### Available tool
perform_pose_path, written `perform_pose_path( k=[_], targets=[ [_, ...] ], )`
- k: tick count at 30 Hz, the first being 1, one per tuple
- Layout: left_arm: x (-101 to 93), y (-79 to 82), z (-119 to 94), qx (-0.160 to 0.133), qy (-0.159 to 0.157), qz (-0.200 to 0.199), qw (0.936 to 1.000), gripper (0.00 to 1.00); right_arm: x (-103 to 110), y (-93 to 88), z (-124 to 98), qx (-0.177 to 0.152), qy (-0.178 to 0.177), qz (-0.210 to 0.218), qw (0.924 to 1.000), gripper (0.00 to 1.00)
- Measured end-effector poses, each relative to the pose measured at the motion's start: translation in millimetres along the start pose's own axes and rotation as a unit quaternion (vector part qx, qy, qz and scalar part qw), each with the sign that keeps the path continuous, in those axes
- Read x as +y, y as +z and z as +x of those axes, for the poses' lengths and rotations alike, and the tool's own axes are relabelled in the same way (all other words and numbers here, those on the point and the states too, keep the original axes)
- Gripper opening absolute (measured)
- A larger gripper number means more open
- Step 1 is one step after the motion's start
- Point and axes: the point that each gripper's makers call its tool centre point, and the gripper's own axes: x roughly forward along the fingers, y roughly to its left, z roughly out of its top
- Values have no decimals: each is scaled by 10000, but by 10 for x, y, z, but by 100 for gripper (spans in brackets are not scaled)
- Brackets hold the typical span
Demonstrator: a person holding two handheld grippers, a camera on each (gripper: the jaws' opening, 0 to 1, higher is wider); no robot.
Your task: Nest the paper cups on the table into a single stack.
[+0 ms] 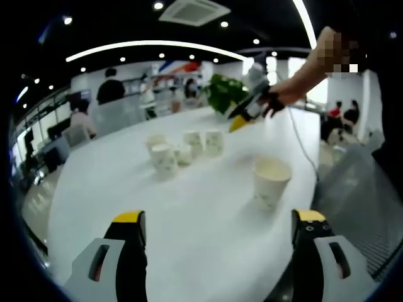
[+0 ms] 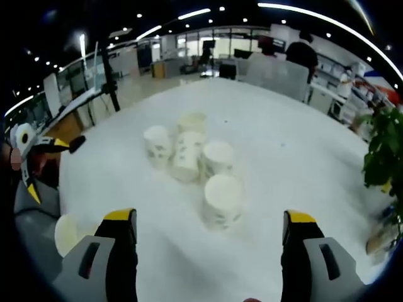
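Five-ish paper cups (image 2: 189, 154) sit loose on the bench (image 2: 283, 145), nothing nested yet, both grippers' fingers wide open and empty.

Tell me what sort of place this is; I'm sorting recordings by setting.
Probably an open-plan office or lobby. A large white table bears the paper cups; the ceiling has recessed lights and a vent; people sit in the background, and a potted plant stands at the table's far end.

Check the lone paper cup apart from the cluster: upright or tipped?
Upright. In the left gripper view the lone paper cup stands on the white table, open rim facing up.
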Motion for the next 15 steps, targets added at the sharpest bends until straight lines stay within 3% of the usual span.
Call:
perform_pose_path(
  k=[4,15],
  targets=[
    [23,-6,-3,1,43,-30,10000,96,-21,16,86,-1,21,206,9998,89],
    [39,-21,-26,15,103,-98,9999,96,-25,28,197,50,30,185,9998,76]
  ],
)
